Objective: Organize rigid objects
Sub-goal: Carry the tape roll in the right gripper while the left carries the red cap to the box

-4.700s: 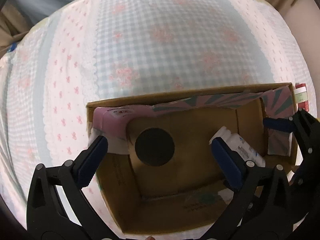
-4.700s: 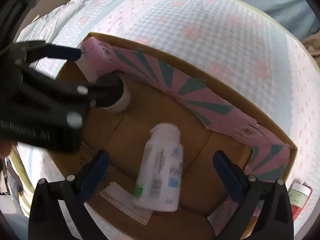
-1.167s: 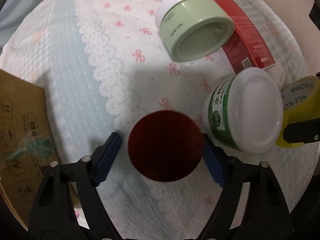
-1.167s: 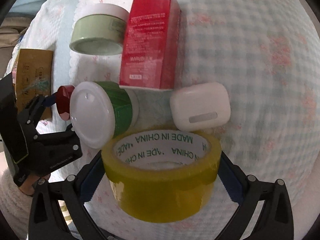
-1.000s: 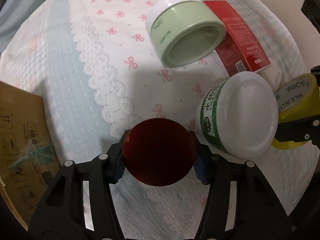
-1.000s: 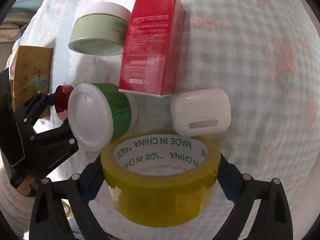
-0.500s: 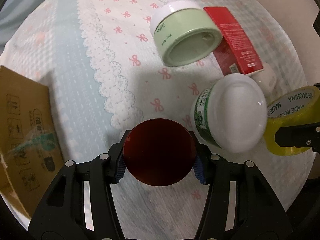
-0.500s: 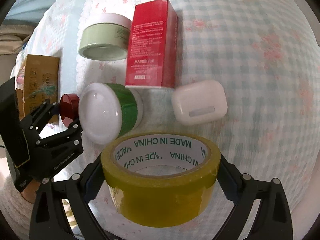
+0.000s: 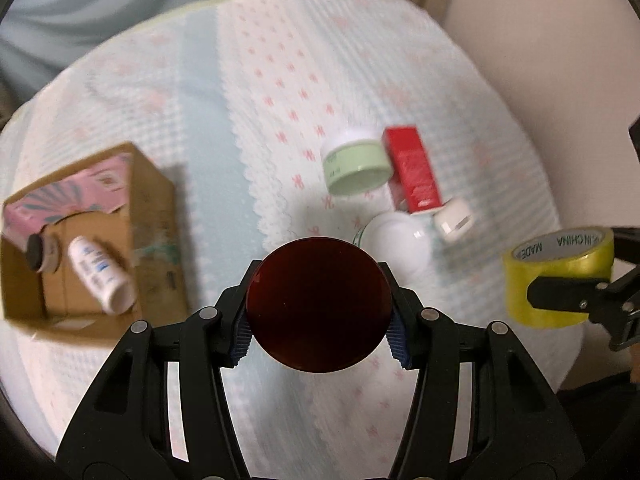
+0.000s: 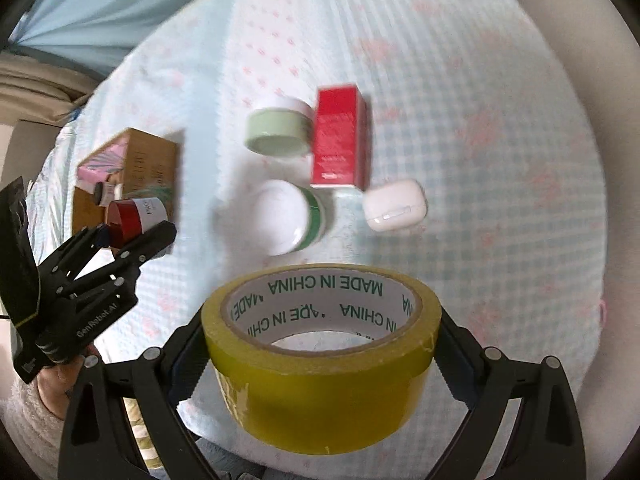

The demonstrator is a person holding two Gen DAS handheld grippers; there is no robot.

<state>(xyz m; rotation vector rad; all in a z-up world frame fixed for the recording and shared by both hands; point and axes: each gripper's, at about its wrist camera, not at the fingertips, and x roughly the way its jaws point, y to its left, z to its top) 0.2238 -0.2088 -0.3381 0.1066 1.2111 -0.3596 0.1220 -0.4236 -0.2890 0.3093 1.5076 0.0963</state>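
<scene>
Box (image 9: 152, 216) sits open-topped on the bed, off to the left of both loads. Left gripper (image 9: 319, 320) fingers clamp the red-capped jar (image 9: 319, 304) and are nearer it; right gripper (image 10: 320, 356) fingers clamp the tape roll (image 10: 320, 364) (farther out).

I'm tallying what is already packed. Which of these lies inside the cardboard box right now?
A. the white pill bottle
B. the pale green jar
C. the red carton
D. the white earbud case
A: the white pill bottle lies inside the cardboard box, while the other three sit out on the bedspread.
</scene>
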